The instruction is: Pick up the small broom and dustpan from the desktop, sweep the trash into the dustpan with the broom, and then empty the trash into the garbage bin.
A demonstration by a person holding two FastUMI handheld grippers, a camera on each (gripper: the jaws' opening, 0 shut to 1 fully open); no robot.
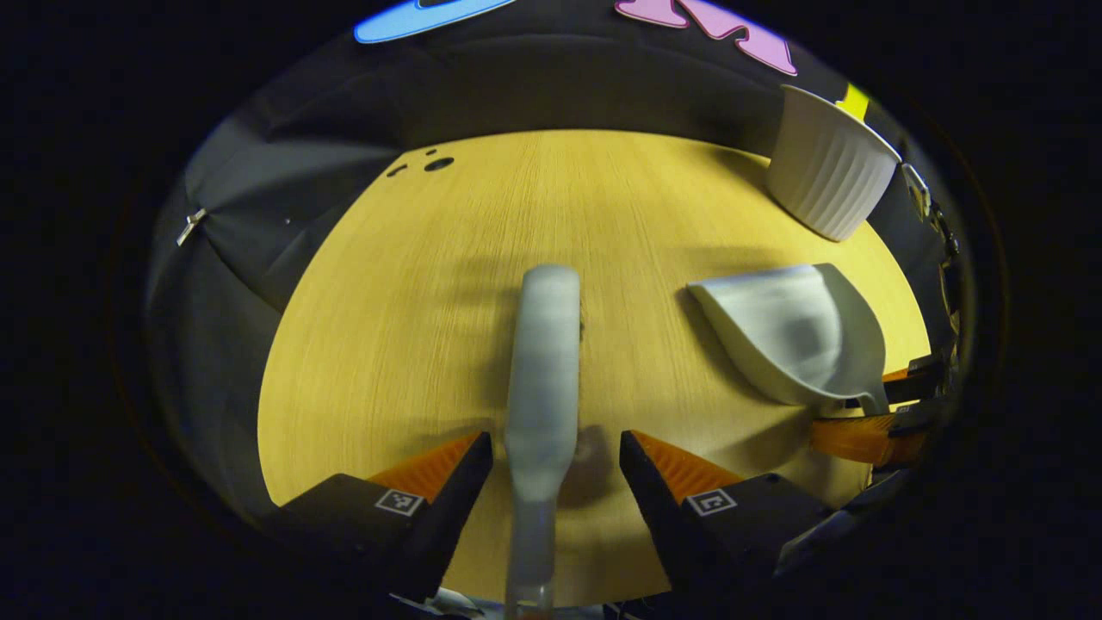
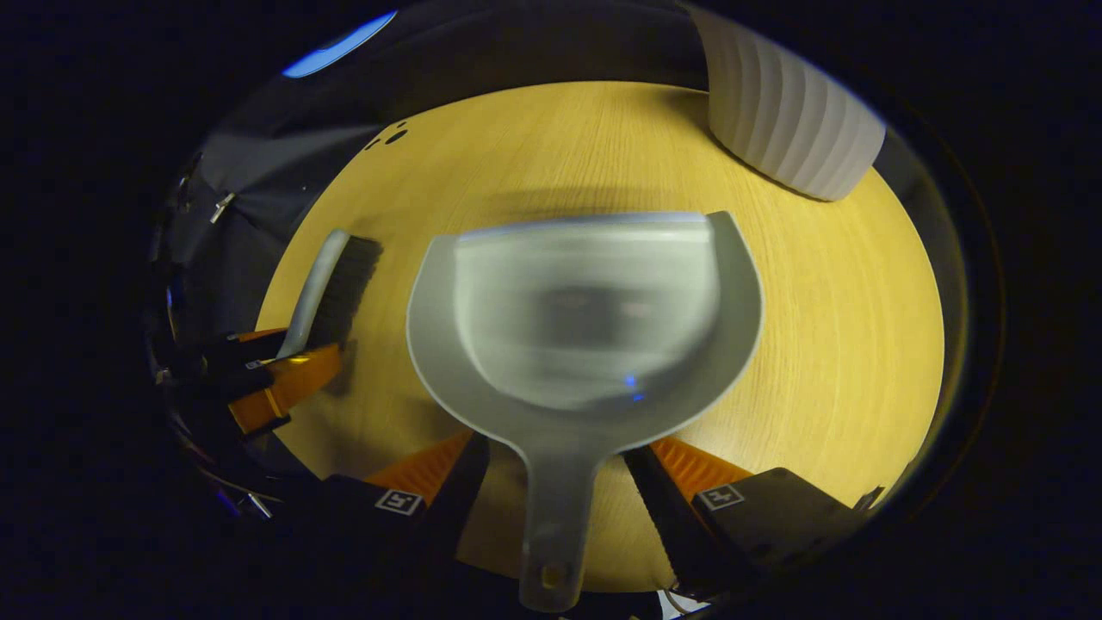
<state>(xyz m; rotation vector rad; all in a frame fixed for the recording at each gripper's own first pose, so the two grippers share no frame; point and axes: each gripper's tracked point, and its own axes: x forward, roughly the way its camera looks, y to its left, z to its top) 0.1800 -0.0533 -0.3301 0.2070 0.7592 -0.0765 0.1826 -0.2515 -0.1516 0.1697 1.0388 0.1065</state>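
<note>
1. Left gripper view: left claw (image 1: 556, 456) fingers apart, broom (image 1: 542, 370) handle running up between them with a gap each side; neither finger visibly presses on it.
2. Same view: broom seen from its back, blurred, over the wooden counter (image 1: 413, 327); bristles hidden.
3. Same view, ahead-right of the claw: dustpan (image 1: 796, 336), seen side-on, its handle end meeting the other claw at the right edge. Farther ahead-right, white ribbed garbage bin (image 1: 826, 168) on the counter's far edge.
4. Right gripper view: right claw (image 2: 556, 469) fingers spread, dustpan (image 2: 585, 319) handle between them, gaps both sides; grip contact cannot be told.
5. Same view: dustpan's open scoop faces the camera, blurred, no trash discernible.
6. Same view, left of the claw: broom (image 2: 331, 288) shows dark bristles here, held at the left claw (image 2: 275, 370). Bin (image 2: 788, 112) ahead-right.
</note>
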